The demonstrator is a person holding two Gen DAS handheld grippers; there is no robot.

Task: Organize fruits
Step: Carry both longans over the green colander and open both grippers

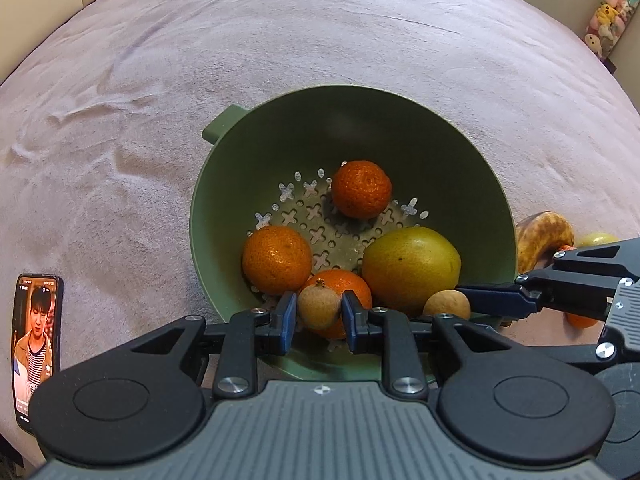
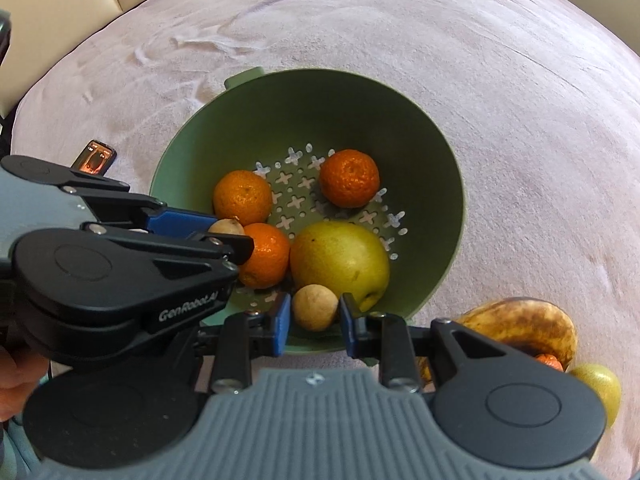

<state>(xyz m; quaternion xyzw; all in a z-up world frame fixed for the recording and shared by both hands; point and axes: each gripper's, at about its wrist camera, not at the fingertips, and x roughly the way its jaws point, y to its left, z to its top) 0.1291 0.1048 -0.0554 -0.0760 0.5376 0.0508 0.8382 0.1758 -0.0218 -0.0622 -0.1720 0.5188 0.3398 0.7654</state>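
While both grippers hang over the near rim of the green colander [image 1: 472, 168], we see each with a small tan longan between its blue pads. Our left gripper [image 1: 319, 312] has its longan [image 1: 319, 306] touching both pads, so it looks pinched and held just above the tangerine [image 1: 344, 284] behind it. Our right gripper [image 2: 314, 312] frames a second longan [image 2: 314, 307]; thin gaps show on either side, so we cannot tell whether the jaws are gripping it or merely standing apart around it.

Inside the colander lie three tangerines and a large yellow-green pear [image 1: 412, 268], the pear at the right, one tangerine [image 1: 361, 195] on the far side of the perforated floor, another [image 1: 277, 266] at the left.

Outside the colander, to the right on the pink cloth [image 1: 280, 60], lie a browned banana [image 2: 524, 328], a yellow fruit [image 2: 600, 390] and a bit of something orange beneath the banana. A phone [image 1: 36, 344] lies at the left with its screen lit.
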